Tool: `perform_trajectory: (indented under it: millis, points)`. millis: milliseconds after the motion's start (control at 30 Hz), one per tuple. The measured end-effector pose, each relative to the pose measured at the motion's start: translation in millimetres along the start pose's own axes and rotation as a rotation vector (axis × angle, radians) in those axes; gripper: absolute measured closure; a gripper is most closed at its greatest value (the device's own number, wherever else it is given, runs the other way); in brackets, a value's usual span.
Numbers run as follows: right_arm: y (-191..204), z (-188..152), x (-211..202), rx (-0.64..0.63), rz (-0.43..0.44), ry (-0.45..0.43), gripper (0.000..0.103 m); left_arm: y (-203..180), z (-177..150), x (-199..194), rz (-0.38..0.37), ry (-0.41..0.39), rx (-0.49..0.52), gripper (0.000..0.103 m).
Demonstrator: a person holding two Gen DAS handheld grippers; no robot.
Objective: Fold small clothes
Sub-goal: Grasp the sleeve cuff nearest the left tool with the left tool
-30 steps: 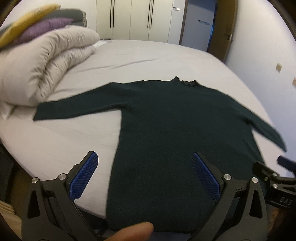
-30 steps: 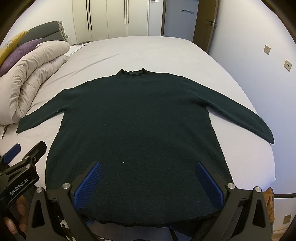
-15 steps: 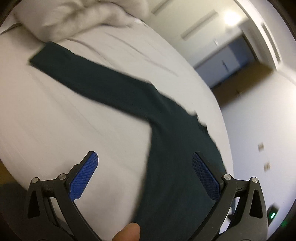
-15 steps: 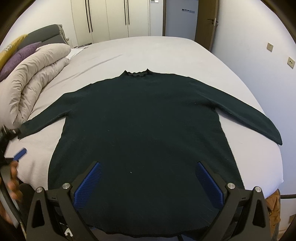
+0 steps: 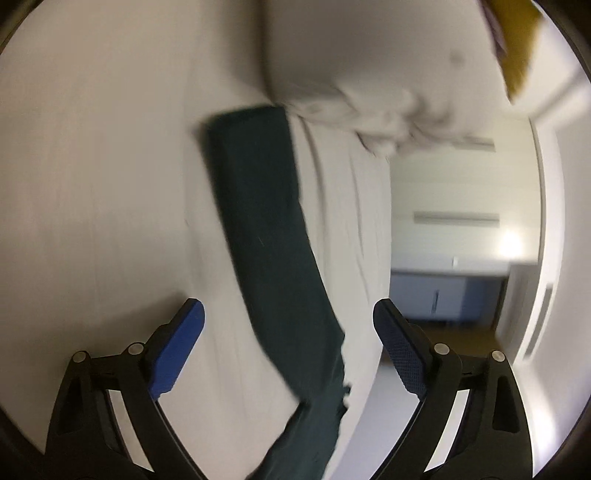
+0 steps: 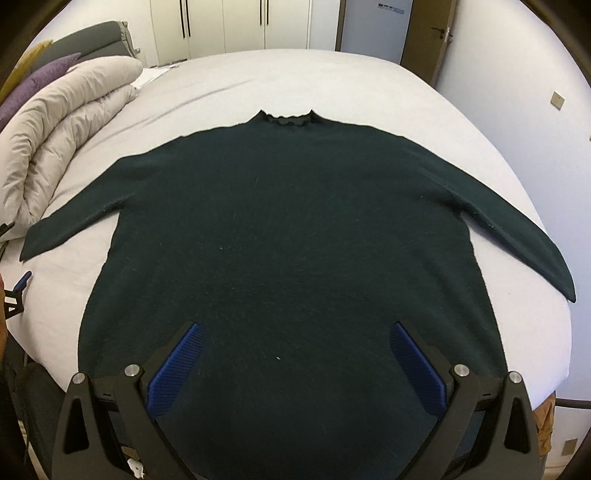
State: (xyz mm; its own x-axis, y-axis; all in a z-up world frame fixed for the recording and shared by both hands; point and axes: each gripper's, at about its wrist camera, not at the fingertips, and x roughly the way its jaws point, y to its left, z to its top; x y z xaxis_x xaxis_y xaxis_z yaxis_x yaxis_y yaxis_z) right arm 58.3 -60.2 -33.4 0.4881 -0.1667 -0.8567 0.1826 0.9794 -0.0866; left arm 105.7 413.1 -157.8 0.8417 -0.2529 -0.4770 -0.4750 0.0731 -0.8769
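A dark green long-sleeved sweater (image 6: 291, 229) lies flat on the bed, neck far, both sleeves spread out. My right gripper (image 6: 295, 328) hovers open over its lower body, nothing between the pads. The left wrist view is blurred and turned on its side. There the sweater's left sleeve (image 5: 266, 221) runs from its cuff at upper middle down between the fingers of my left gripper (image 5: 288, 321). Those jaws are closing but stand wide, and the pads do not touch the sleeve. A blue fingertip (image 6: 25, 279) of the left gripper shows at the left edge of the right wrist view, near the cuff.
The bed (image 6: 332, 81) has a grey-white sheet. A rolled beige duvet (image 6: 62, 122) and a purple pillow (image 6: 37, 77) lie at its left, just beyond the left cuff. Wardrobe doors (image 6: 240, 22) and a wall (image 6: 524, 74) stand behind and to the right.
My left gripper swung left from the sweater's hem to the left sleeve and rolled onto its side, its jaws narrowing slightly. My right gripper sank a little closer to the sweater.
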Motion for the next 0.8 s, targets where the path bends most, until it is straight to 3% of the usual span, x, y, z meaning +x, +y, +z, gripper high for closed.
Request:
perform_trajectory:
  millis: [200, 433, 633, 700, 800]
  points:
    - [3, 5, 17, 0.006, 0.005, 0.038, 0.000, 4, 26, 13, 0.006, -0.039, -0.028, 0.010]
    - [3, 8, 25, 0.011, 0.014, 0.047, 0.000, 12, 43, 26, -0.039, -0.039, -0.033, 0.011]
    - [0, 8, 28, 0.022, 0.021, 0.053, 0.000, 24, 46, 36, -0.142, -0.028, -0.071, 0.048]
    - [-2, 8, 29, 0.029, 0.023, 0.050, 0.000, 27, 46, 38, -0.159, -0.029, -0.083, 0.068]
    - [-2, 9, 31, 0.036, 0.036, 0.047, 0.000, 28, 47, 39, -0.143, -0.036, -0.072, 0.075]
